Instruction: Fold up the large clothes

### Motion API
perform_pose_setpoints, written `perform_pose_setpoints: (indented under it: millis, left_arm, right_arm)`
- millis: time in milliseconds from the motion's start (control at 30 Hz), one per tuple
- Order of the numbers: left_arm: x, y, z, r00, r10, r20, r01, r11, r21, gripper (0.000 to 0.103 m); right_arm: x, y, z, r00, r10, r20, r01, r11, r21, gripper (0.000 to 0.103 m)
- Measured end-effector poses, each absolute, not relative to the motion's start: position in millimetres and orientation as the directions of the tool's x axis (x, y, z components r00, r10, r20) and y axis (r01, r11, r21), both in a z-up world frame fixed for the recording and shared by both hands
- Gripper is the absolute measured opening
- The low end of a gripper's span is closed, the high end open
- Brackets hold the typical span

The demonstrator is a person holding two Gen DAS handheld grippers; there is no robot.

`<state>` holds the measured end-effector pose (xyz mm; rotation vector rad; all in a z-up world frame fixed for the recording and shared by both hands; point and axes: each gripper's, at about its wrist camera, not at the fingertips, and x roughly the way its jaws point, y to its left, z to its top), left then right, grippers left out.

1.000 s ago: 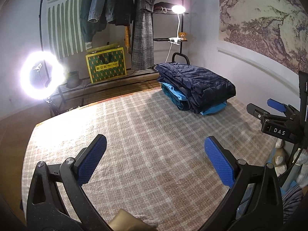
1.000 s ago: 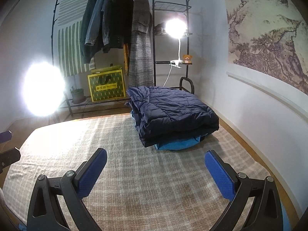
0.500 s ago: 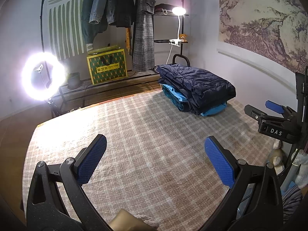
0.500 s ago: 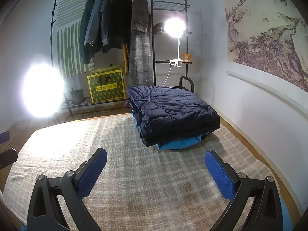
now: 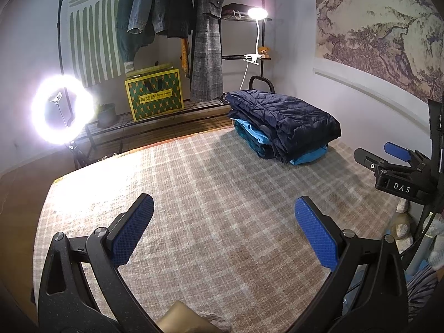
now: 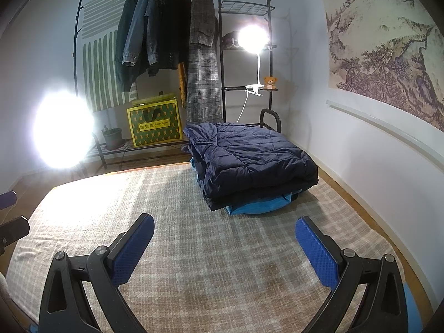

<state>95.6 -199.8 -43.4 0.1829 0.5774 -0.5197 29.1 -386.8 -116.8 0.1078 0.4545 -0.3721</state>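
A: Surface, room?
B: Checked woven cover (image 6: 222, 249) spread flat; coat rack (image 6: 172, 27) at top centre, ring light (image 5: 62, 109) left.

A: Clothes, claws?
B: Quilted navy jacket (image 6: 249, 158) stacked folded, centre right. Left gripper (image 5: 224, 233) and right gripper (image 6: 224, 249) held apart, empty.

The stack of folded clothes (image 6: 249, 166) lies on the far right part of the plaid blanket (image 6: 194, 249), a quilted jacket (image 5: 285, 119) on top of the other garments. Behind the stack stands the clothes rack (image 6: 219, 55), coats hanging from it to the stack's rear left. A box (image 6: 154, 123) and a potted plant (image 6: 112, 137) sit on the rack's low shelf, left of the stack. A ring light (image 5: 62, 109) stands further left. A clip lamp (image 6: 254, 38) and a small teddy bear (image 6: 270, 82) are on the rack's shelves directly behind the stack.
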Motion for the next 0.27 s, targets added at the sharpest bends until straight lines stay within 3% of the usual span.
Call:
perform_pose_setpoints:
  millis: [267]
  left_arm:
    - [94.6, -190.3, -45.0, 0.737, -0.398, -0.546, 0.495, 0.868, 0.037, 0.103]
  right_arm:
    - [30.6, -387.2, -119.8, 0.832, -0.316, -0.456, 0.363, 0.932, 0.017, 0.103]
